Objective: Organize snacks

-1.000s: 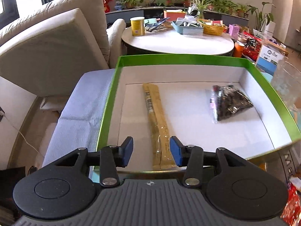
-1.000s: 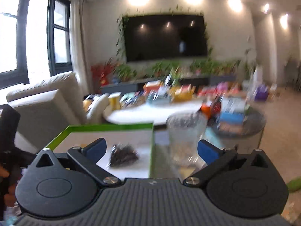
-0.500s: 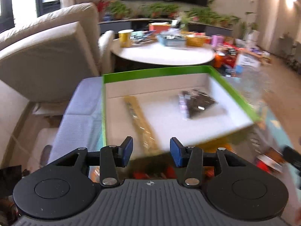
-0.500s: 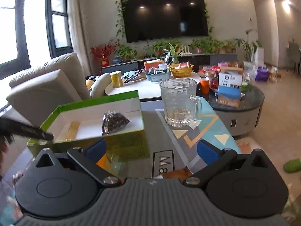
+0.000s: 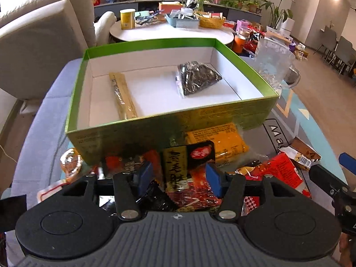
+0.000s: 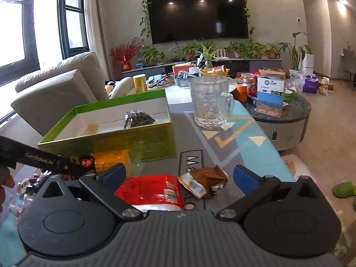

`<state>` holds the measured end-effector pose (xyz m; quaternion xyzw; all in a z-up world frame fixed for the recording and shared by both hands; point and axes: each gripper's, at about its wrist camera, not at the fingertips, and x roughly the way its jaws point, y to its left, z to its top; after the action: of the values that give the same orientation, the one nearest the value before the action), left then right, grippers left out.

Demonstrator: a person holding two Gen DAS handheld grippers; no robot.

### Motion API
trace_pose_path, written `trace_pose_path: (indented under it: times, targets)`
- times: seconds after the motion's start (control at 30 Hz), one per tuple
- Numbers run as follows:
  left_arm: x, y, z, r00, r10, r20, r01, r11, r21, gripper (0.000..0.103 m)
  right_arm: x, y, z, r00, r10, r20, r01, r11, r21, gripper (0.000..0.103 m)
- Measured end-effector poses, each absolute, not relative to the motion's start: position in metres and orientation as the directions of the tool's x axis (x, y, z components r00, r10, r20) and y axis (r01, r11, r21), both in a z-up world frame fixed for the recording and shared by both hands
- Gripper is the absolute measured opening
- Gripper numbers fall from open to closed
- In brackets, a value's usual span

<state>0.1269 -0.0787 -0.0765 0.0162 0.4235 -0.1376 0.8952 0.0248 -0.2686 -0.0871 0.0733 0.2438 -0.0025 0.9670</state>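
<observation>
Left hand-held gripper (image 5: 179,179): fingers spread, holding nothing, hovering over black-and-gold snack packet (image 5: 187,162). Yellow packet (image 5: 217,142) at 1 o'clock, touching green box (image 5: 169,126) at 12. Box holds long tan packet (image 5: 122,95) and dark seed bag (image 5: 195,77). Right hand-held gripper (image 6: 179,176): fingers spread wide, empty, above red packet (image 6: 153,192); brown wrapper (image 6: 205,181) just right; glass mug (image 6: 210,102) at 12 on the bench (image 6: 233,146).

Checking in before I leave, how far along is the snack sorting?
Two snacks lie in the green box: a long tan packet and a dark bag. Both grippers are open, holding nothing. Several packets remain outside, including the orange packet and red packet.
</observation>
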Motion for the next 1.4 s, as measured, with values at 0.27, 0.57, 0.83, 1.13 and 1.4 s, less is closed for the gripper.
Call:
trace_pose_path:
  times: [0.27, 0.57, 0.83, 1.13, 1.4]
  targets:
    - [0.134, -0.084, -0.083, 0.592, -0.188, -0.784, 0.234, 0.971, -0.055, 0.051, 0.051, -0.288, -0.110, 0.843, -0.018, -0.537, 0.114, 0.983, 0.145, 0.063]
    - [0.136, -0.095, -0.089, 0.594, -0.151, -0.790, 0.225, 0.974, -0.016, 0.059, 0.068, -0.293, -0.122, 0.830, -0.003, -0.558, 0.101, 0.984, 0.144, 0.063]
    - [0.132, -0.097, -0.082, 0.573, -0.196, -0.796, 0.206, 0.974, -0.092, 0.059, 0.068, -0.297, -0.123, 0.836, 0.037, -0.548, 0.086, 0.977, 0.196, 0.063]
    - [0.137, -0.100, -0.093, 0.584, -0.179, -0.792, 0.201, 0.977, -0.073, 0.056, 0.071, -0.301, -0.127, 0.829, 0.083, -0.553, 0.070, 0.966, 0.251, 0.063]
    - [0.121, -0.098, -0.078, 0.611, -0.236, -0.756, 0.263, 0.961, -0.087, 0.043, 0.064, -0.303, -0.117, 0.820, 0.091, -0.564, 0.067, 0.965, 0.254, 0.050]
